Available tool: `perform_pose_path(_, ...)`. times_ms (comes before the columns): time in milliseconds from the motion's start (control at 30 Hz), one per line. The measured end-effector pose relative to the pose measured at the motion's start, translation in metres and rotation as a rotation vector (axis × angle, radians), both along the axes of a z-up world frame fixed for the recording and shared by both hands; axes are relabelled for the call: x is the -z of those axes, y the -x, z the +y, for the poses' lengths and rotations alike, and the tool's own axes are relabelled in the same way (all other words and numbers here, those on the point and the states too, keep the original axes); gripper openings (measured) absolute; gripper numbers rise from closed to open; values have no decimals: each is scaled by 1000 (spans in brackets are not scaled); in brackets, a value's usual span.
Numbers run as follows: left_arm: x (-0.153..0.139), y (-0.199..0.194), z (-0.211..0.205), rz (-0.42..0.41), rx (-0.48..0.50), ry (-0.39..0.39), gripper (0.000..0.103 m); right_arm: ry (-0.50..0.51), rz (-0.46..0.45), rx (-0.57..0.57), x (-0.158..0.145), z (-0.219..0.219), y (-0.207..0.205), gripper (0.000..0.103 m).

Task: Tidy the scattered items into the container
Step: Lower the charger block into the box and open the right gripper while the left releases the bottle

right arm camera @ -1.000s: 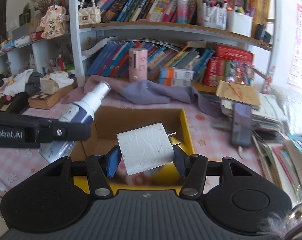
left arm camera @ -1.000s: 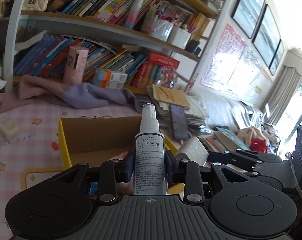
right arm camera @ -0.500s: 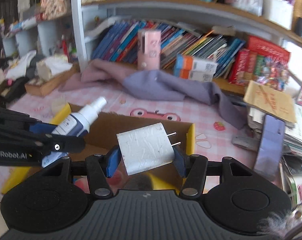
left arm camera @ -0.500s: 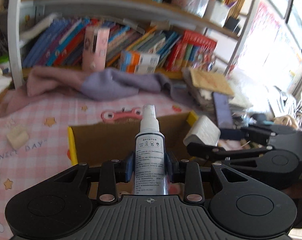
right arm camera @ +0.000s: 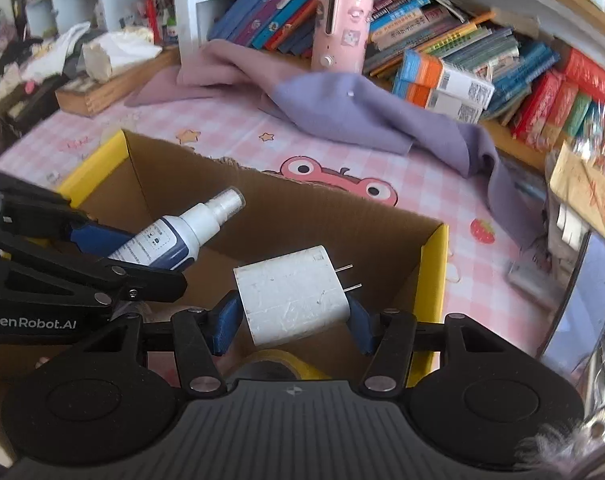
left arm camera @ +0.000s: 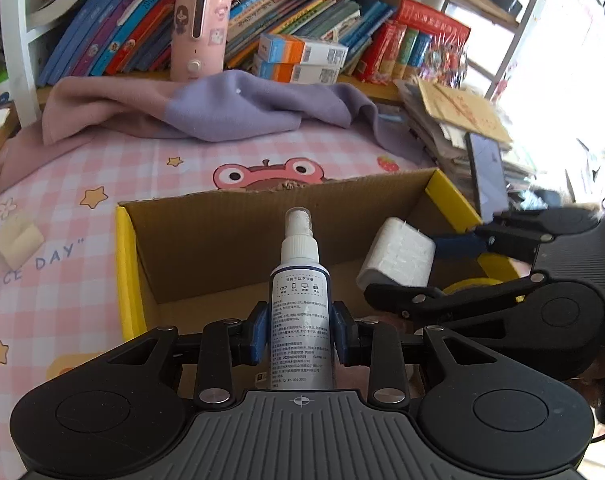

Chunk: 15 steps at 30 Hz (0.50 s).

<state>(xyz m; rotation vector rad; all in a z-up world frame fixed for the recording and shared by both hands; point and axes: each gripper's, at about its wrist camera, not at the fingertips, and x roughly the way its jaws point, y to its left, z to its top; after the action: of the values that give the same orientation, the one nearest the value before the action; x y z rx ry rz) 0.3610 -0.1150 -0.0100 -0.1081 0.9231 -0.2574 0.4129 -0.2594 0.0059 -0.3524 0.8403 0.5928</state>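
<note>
On the pink checked table, the left tongs (left arm camera: 301, 338) pinch a light, slippery spray bottle (left arm camera: 301, 304) at mid-body; the right tongs (right arm camera: 293, 317) pinch a stiff charger (right arm camera: 292, 298) above the cardboard box (left arm camera: 238, 232).

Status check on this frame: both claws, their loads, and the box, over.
Left claw shut on spray bottle. Right claw shut on white charger. Both over the open cardboard box. Drop path unobstructed.
</note>
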Motion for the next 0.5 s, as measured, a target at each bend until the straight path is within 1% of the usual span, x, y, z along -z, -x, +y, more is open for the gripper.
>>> perform_pose_path(133,1,-2,-1,7,-15,-4,32,1,-17,9,0,-2,-1,54)
perform_pose_path(200,-2,0,-2,-7,-22,-13,34,-15,-17,21,-1,-5,-1,54)
perform_pose_path(233,-4,2,-2,-19,-25,-15,39,-26,-12,27,-1,-7,-2,55)
perform_pose_path(267,-7,4,-1,-31,-25,-11,41,-35,-9,34,-3,-8,-2,55)
perform_pose_path(333,-15,11,1,-54,-34,-5,53,-52,-24,48,-7,-10,0,56)
perform_pose_path(367,-21,14,2,-65,-43,-9,55,-56,-36,57,-11,-10,2,60)
perform_pose_path(467,-40,28,5,-127,-50,6,60,-97,-81,84,-26,-14,14,61)
perform_pose_path(500,-46,34,7,-150,-58,13,67,-108,-91,88,-31,-15,18,61)
